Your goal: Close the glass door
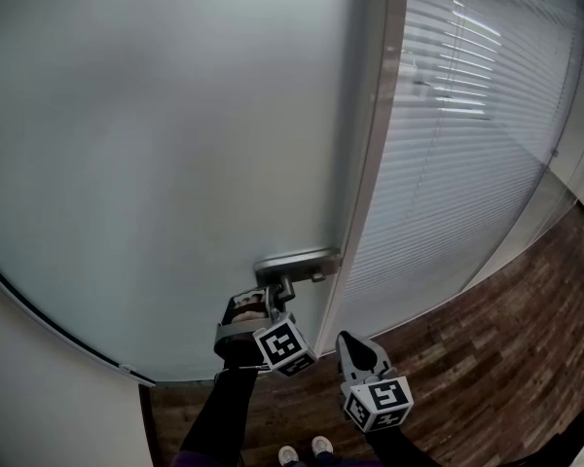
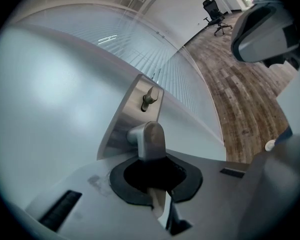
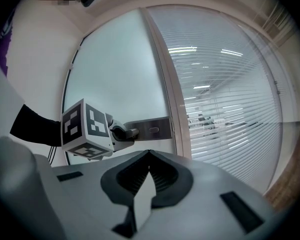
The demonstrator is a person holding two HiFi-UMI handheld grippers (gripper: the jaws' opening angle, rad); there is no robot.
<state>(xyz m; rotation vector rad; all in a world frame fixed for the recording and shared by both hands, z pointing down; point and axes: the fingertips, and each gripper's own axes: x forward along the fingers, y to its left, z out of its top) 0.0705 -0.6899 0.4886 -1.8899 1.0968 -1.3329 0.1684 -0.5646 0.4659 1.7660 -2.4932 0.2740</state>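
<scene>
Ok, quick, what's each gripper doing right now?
Left gripper: closed on the door handle.
Right gripper: closed, holding nothing.

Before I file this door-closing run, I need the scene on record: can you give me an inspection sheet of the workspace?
Surface: dark wood-plank floor.
Job's things: frosted glass door; lever handle on a metal plate; cannot tell whether it is latched.
Clutter: nothing seen.
Grippers: left hand-held gripper shut on the lever handle; right hand-held gripper shut, empty, low beside the door edge.
Cables: thin dark lines under the sleeve, maybe cables.
Surroundings: glass wall with blinds; office chair far off.
</scene>
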